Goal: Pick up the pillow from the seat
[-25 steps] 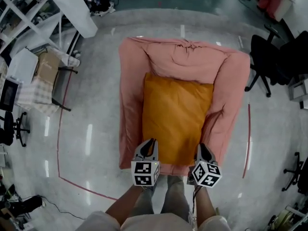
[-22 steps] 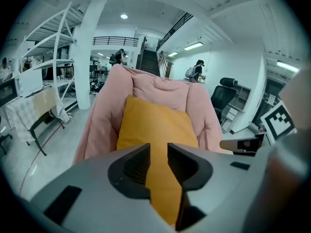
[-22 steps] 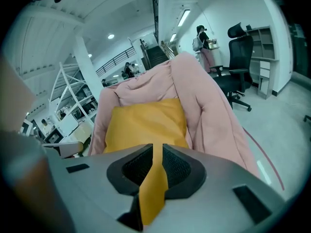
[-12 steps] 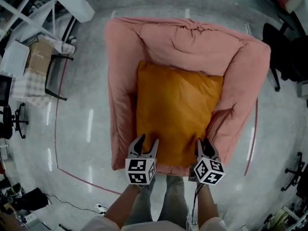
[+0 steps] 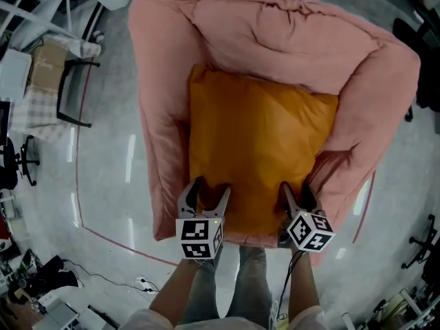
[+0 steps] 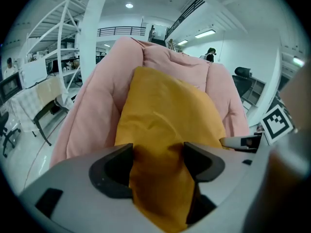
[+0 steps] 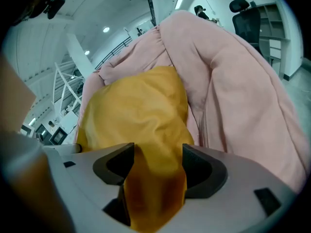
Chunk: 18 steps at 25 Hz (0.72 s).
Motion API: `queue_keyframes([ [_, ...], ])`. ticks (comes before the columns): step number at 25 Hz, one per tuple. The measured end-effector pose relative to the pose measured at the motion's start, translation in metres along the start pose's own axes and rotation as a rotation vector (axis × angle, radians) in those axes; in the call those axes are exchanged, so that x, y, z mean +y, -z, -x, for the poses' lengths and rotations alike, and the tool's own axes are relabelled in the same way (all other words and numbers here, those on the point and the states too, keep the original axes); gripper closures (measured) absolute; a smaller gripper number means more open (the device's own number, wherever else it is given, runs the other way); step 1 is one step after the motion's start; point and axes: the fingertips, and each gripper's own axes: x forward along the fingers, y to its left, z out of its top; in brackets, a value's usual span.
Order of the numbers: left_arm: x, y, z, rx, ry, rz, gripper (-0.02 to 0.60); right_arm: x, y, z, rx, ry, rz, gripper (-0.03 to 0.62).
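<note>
An orange pillow (image 5: 258,150) lies flat on the seat of a pink covered armchair (image 5: 155,115). My left gripper (image 5: 210,188) is at the pillow's near left corner and my right gripper (image 5: 295,191) at its near right corner. Both sets of jaws are opening and stand wide. In the left gripper view, the pillow's (image 6: 165,106) front edge bulges between the left gripper's (image 6: 158,161) jaws. The right gripper view shows the same: pillow (image 7: 136,110) fabric fills the gap of the right gripper (image 7: 158,164). The pads do not squeeze it.
The chair's arms (image 7: 243,91) rise on both sides of the pillow. A small table with a cardboard box (image 5: 48,60) stands at the left, and black office chairs (image 5: 426,67) at the right. A red tape line (image 5: 103,236) and cables (image 5: 137,284) run on the floor.
Both grippers have moved forward over the pillow's front edge and their jaws have gone from shut to wide open. The armchair now looks closer and larger.
</note>
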Motion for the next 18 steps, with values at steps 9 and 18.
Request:
queue_keyframes([
  [9, 0.01, 0.02, -0.042, 0.114, -0.018, 0.048, 0.245, -0.004, 0.012, -0.041, 0.084, -0.065, -0.004, 0.31],
  [18, 0.011, 0.032, -0.072, 0.167, 0.012, 0.06, 0.273, -0.013, 0.018, -0.064, 0.108, -0.073, -0.022, 0.312],
])
